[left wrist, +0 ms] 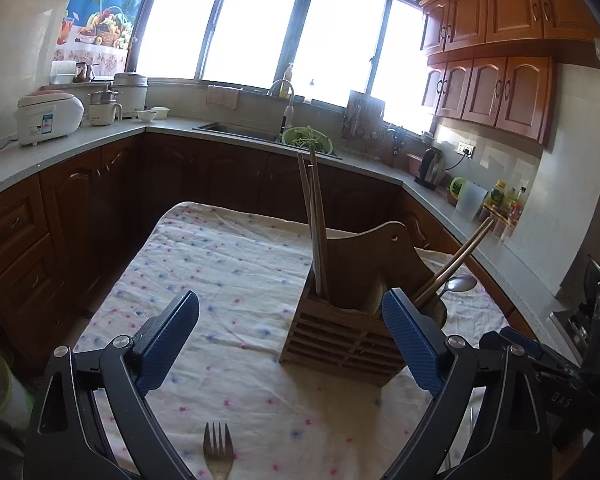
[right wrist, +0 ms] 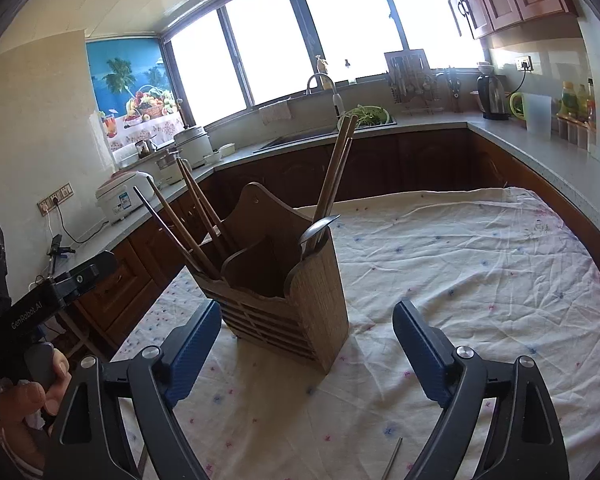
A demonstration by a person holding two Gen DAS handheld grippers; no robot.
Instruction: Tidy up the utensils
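Observation:
A wooden utensil holder stands on the cloth-covered table; it also shows in the right wrist view. Chopsticks stand in its left compartment, and more chopsticks with a metal spoon lean in its right one. A metal fork lies on the cloth at the near edge, between my left gripper's arms. My left gripper is open and empty, just in front of the holder. My right gripper is open and empty, around the holder's near corner. A thin metal utensil tip lies on the cloth near it.
Kitchen counters wrap around the table: rice cooker at left, sink with a green bowl of vegetables behind, kettle and bottles at right. The left hand-held gripper body sits at the left in the right wrist view.

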